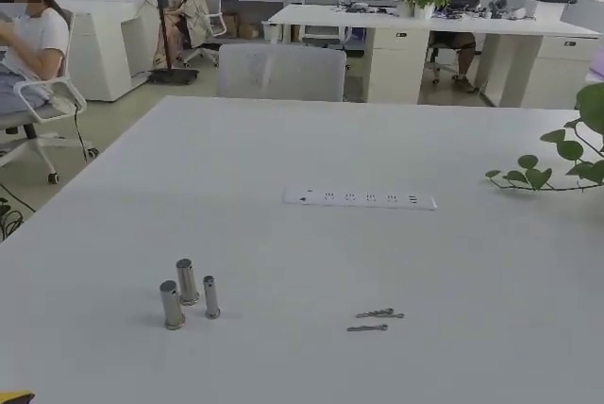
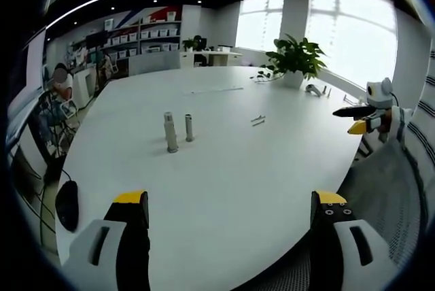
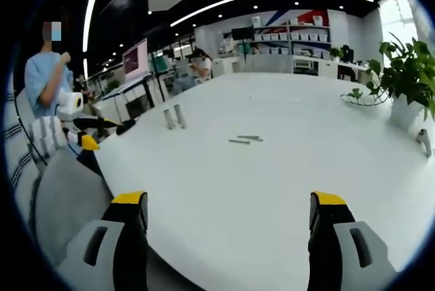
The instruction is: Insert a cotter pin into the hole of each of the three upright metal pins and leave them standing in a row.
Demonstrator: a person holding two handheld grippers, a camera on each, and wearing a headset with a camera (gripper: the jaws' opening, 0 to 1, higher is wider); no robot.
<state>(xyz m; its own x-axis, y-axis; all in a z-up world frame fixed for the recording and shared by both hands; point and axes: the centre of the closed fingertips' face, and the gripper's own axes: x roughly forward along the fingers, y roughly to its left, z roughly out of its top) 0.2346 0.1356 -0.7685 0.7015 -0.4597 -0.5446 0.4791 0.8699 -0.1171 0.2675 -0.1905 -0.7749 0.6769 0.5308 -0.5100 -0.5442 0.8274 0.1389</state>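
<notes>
Metal pins [image 1: 187, 283] stand upright in a loose cluster on the white bench [image 1: 377, 253], the cotter pins [image 1: 379, 313] lie well apart from them, and with left claw [image 2: 230, 199] and right claw [image 3: 229, 199] both spread and empty, no insertion looks begun.

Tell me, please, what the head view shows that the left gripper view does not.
Head view: all three pins distinct, and the power strip with its sockets. Left gripper view: the open left gripper, the right gripper and the table plant's pot. Both: pins, cotter pins, power strip, table.
</notes>
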